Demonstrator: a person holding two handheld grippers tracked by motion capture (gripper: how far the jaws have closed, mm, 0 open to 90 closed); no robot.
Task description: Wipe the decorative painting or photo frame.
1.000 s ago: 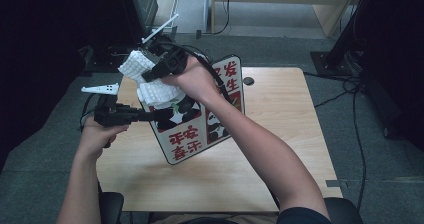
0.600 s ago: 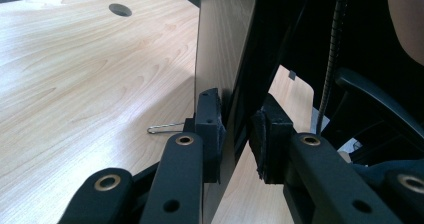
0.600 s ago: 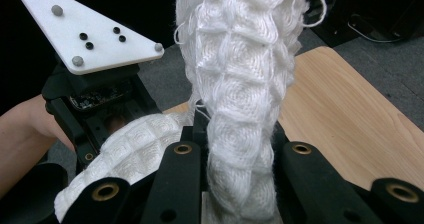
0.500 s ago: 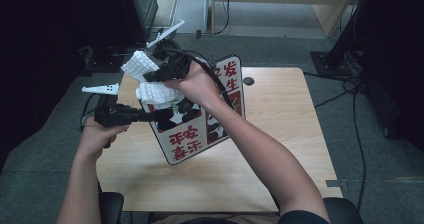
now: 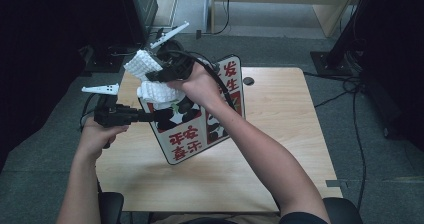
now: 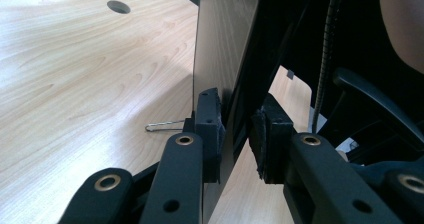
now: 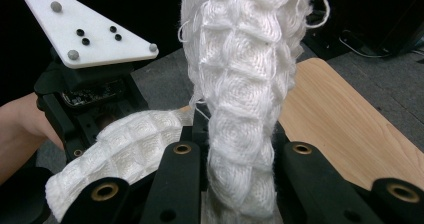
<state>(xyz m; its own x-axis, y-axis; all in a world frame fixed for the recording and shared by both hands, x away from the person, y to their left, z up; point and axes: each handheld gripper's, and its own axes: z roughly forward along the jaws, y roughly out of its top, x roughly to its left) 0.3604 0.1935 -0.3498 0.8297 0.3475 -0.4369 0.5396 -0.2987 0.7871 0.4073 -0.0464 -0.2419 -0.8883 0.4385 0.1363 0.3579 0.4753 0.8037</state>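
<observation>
1. Right gripper is clenched on a white cloth. In the right gripper view the cloth is bunched between the jaws and rises above them.
2. Left gripper grasps the board. In the left gripper view its pads sit on either side of the board edge.
3. Standing tilted on the table, the board faces the person with its printed red characters and black-and-white figures; its lower edge looks to rest on the wood, though I cannot tell for sure.
4. At the board's upper left corner the cloth lies against the printed face, between the two grippers.
5. Step in hand, as I judge it: wiping the board's face with the cloth while the left gripper steadies the board.
6. Next move calls for drawing the cloth across the face, keeping it pressed flat, with the left grip firm enough that the board does not swing or slide.
7. A thin wire clip lies on the table behind the board, apart from the work.
</observation>
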